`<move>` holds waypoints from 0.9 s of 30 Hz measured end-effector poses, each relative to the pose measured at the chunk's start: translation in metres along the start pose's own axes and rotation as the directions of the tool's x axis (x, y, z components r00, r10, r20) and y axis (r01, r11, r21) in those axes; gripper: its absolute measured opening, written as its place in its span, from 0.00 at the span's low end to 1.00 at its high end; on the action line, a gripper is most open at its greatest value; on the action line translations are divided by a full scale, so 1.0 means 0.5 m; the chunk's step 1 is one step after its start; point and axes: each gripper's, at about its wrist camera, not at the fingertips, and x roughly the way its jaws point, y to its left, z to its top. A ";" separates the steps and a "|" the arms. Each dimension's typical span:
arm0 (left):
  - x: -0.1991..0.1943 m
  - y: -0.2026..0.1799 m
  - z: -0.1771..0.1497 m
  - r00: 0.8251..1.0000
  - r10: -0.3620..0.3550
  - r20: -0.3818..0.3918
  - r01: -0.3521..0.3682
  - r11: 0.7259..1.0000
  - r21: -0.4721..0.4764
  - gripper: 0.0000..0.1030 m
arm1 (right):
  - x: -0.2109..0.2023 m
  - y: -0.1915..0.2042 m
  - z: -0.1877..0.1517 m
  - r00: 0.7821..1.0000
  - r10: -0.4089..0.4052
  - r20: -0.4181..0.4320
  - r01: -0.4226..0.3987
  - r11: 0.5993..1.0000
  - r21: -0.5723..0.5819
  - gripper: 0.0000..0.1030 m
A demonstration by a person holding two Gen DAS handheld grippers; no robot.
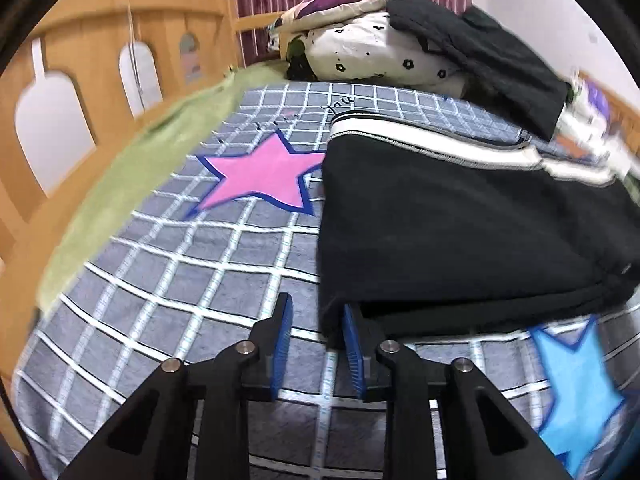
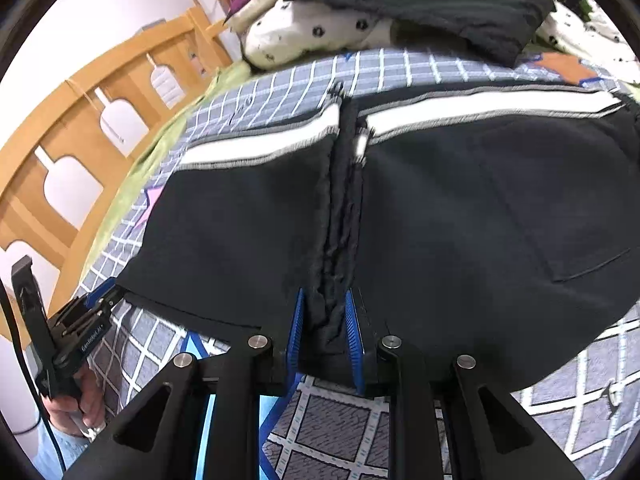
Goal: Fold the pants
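**Black pants on the checked bed, both tongs at the near hem**

Lying flat on grid-patterned bedsheet [image 1: 168, 280]: black pants [image 1: 440, 232], white-striped waistband toward the pillows [image 1: 372, 52]; near edge bunched between blue pads of right gripper [image 2: 325, 320], clamped on the fabric; left gripper [image 1: 316, 332] at the pants' left corner, narrowly parted, fabric corner against the right pad only, not pinched. Open sheet left of the pants up to wooden bed rail [image 1: 80, 80]. Legible on left gripper body in the right view: "GenRobot.AI".
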 end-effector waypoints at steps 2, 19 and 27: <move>-0.004 -0.003 0.000 1.000 0.006 -0.002 -0.006 1.000 0.011 0.23 | -0.001 0.008 0.001 1.000 -0.007 0.006 0.007 1.000 -0.022 0.20; 0.056 0.014 0.025 0.971 -0.221 -0.089 0.205 0.965 -0.164 0.44 | -0.014 0.008 0.013 0.999 -0.042 0.010 0.042 0.998 -0.042 0.23; 0.082 0.060 0.005 0.912 -0.399 -0.091 0.347 0.872 -0.346 0.60 | -0.037 0.005 0.016 0.998 -0.060 0.032 0.062 0.997 -0.052 0.23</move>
